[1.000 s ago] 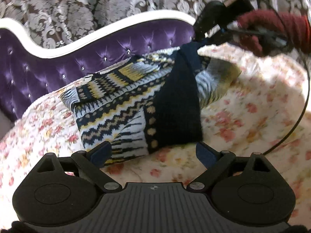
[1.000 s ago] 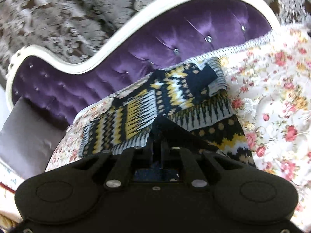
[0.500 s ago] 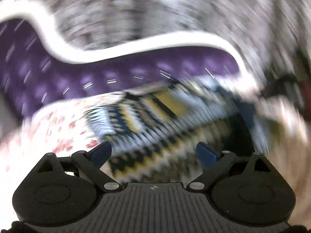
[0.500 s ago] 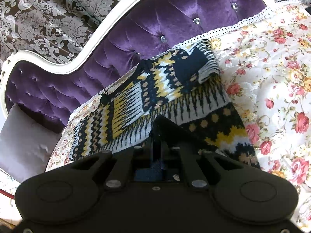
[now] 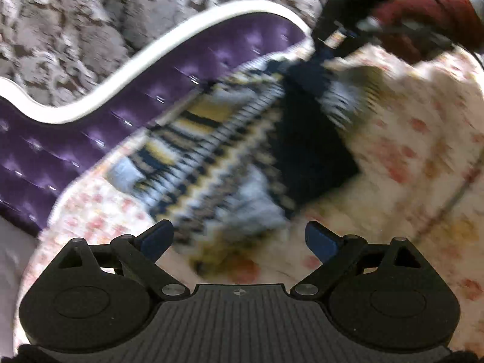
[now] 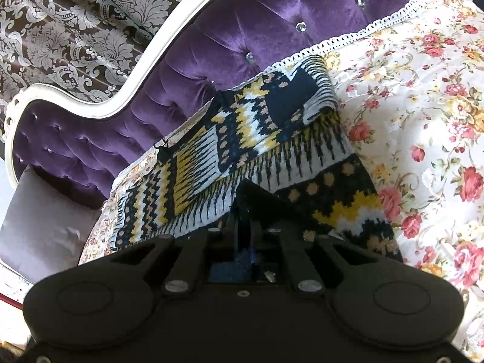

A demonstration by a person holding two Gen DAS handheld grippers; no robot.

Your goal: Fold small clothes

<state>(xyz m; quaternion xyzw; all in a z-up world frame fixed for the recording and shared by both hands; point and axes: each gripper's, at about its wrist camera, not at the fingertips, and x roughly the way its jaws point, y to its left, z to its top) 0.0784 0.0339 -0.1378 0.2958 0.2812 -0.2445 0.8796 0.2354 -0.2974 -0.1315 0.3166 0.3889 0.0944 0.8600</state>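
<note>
A navy, yellow and white patterned knit sweater (image 5: 211,157) lies partly folded on the floral bedspread (image 5: 408,139). My left gripper (image 5: 239,239) hovers open just short of its near edge, with nothing between the blue pads. This view is smeared by motion. At its top right, my right gripper (image 5: 329,39), held by a hand in a red sleeve (image 5: 423,9), pinches the sweater's navy flap (image 5: 308,139). In the right wrist view the sweater (image 6: 242,139) spreads ahead, and the right gripper (image 6: 245,211) is shut on dark navy cloth that drapes over its fingertips.
A purple tufted headboard (image 6: 257,30) with a white curved frame (image 6: 121,99) rises close behind the sweater. Patterned damask wall (image 6: 75,30) lies beyond it. A grey cushion (image 6: 39,224) sits at the left. A thin cable (image 5: 453,196) crosses the bedspread at right.
The left wrist view swung left and then back, and is blurred now. The right gripper kept its hold on the navy flap and sank a little toward the sweater.
</note>
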